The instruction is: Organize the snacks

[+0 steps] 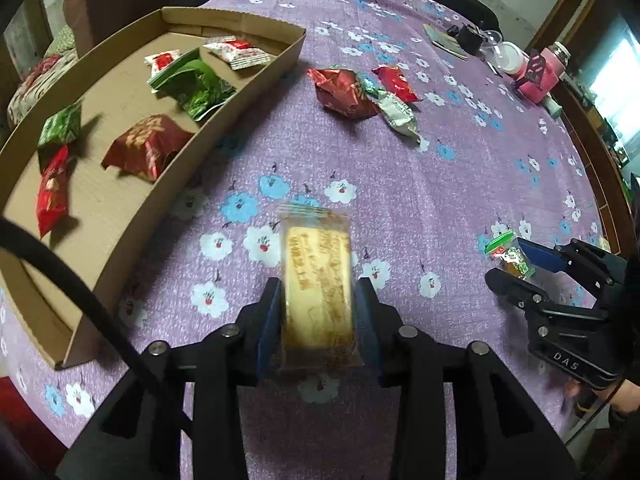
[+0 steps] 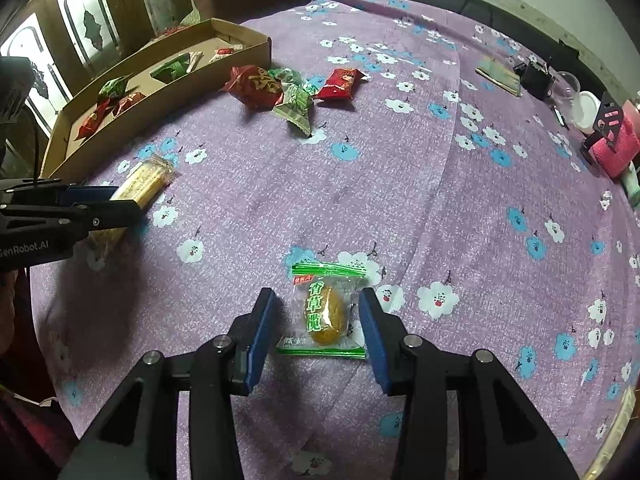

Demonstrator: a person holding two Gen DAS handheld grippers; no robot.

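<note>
left gripper (image 1: 318, 312): clamped on the yellow biscuit pack (image 1: 318, 280); pack sits lengthwise between my pads, looks lifted off the cloth, just right of the cardboard tray (image 1: 248, 92)
right gripper (image 2: 316, 334): jaws spread, straddling the green candy packet (image 2: 326, 312); pads not touching it; packet flat on the purple tablecloth (image 2: 400, 200), well right of the tray
tray: holds several red and green snack packs already
loose pile (image 1: 360, 94): red and green packs on the cloth, just beyond the tray's far right corner
step, my guess: carry biscuit into tray; close on candy
risk: biscuit's slick wrapper could slip if I tilt; thin candy packet may slide or crumple when I close; tray wall could snag the pack if I come in low
</note>
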